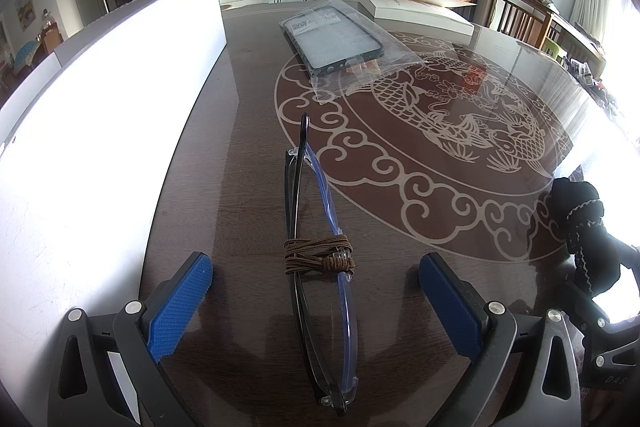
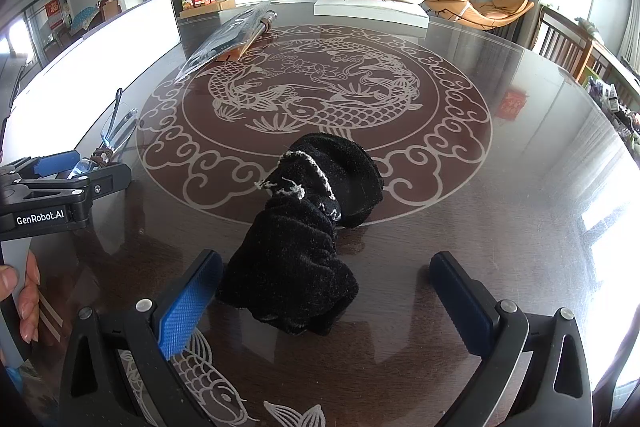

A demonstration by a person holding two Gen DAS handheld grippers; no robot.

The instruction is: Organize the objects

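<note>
1. Between the spread blue pads of the left claw (image 1: 316, 283) lie the folded glasses (image 1: 316, 267), resting on the dark glossy surface (image 1: 240, 147); neither pad touches them, and the claw holds nothing.
2. Wrapped around the middle of the glasses is a brown cord (image 1: 318, 257), knotted on the right side.
3. Beyond the glasses, farther along the surface, lies a phone case in a clear plastic bag (image 1: 340, 47), partly over the pale fish-and-cloud pattern.
4. A white box (image 1: 100, 107) runs along the left edge, near the left claw.
5. From the right wrist view, the right claw (image 2: 326, 283) is likewise wide open and empty, with the black cloth pouch (image 2: 308, 231) lying between its pads.
6. The near end of the pouch sits just beside the left-hand pad (image 2: 188, 307); whether they touch cannot be told. The right-hand pad stands well apart from it.
7. A white drawstring (image 2: 304, 175) trails across the pouch's upper part.
8. At the left edge of that view, the left claw appears side-on around the glasses, and fingers of a hand (image 2: 24, 291) show below it.
</note>
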